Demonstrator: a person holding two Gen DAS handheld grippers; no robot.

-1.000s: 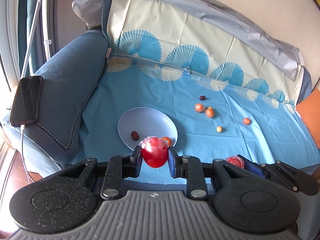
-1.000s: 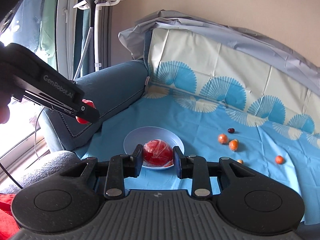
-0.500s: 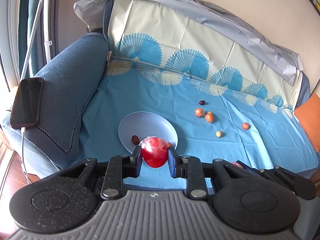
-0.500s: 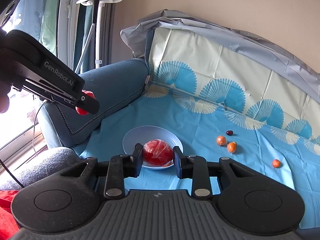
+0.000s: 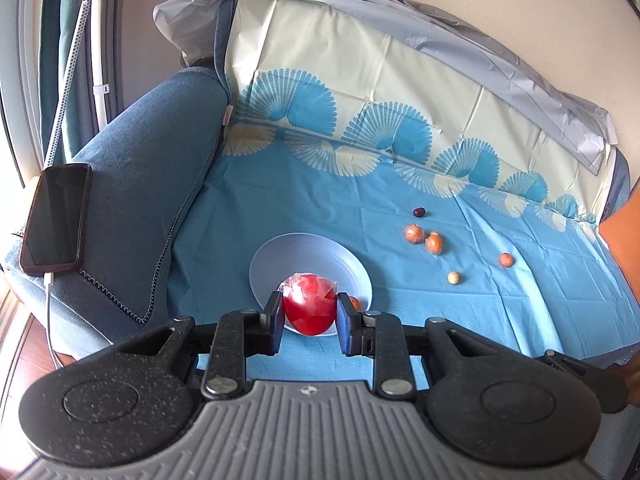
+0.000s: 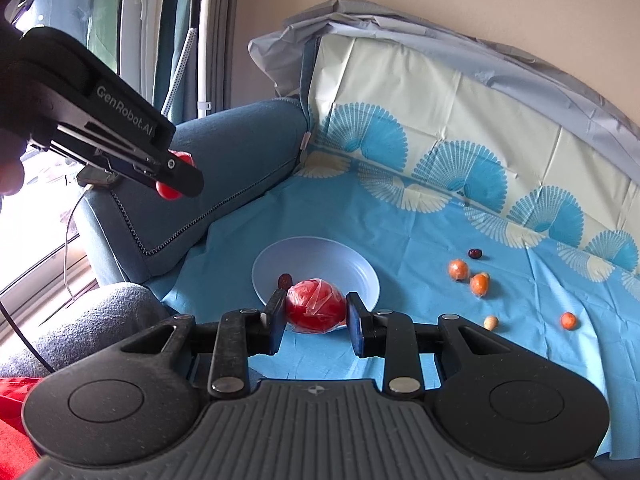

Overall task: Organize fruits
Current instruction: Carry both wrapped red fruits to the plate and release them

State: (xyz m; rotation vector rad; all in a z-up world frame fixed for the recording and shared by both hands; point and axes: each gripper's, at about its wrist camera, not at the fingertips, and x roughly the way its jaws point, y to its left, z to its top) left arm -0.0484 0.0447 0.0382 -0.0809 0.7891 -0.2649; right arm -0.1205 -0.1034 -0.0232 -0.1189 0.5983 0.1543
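Note:
My left gripper is shut on a red plastic-wrapped fruit, held above the near rim of a pale blue plate. It also shows in the right wrist view, high at left. My right gripper is shut on another red wrapped fruit over the plate's near edge. A dark date and an orange fruit lie in the plate. Loose orange fruits, a dark one and a pale one lie on the blue cloth at right.
The blue patterned cloth covers a sofa seat and back. A blue armrest at left carries a black phone on a cable. An orange cushion stands at far right. A white stand is behind the sofa.
Both grippers have risen and drawn back a little with their red fruits. The left gripper sits higher in the right wrist view. The plate and loose fruits have not moved.

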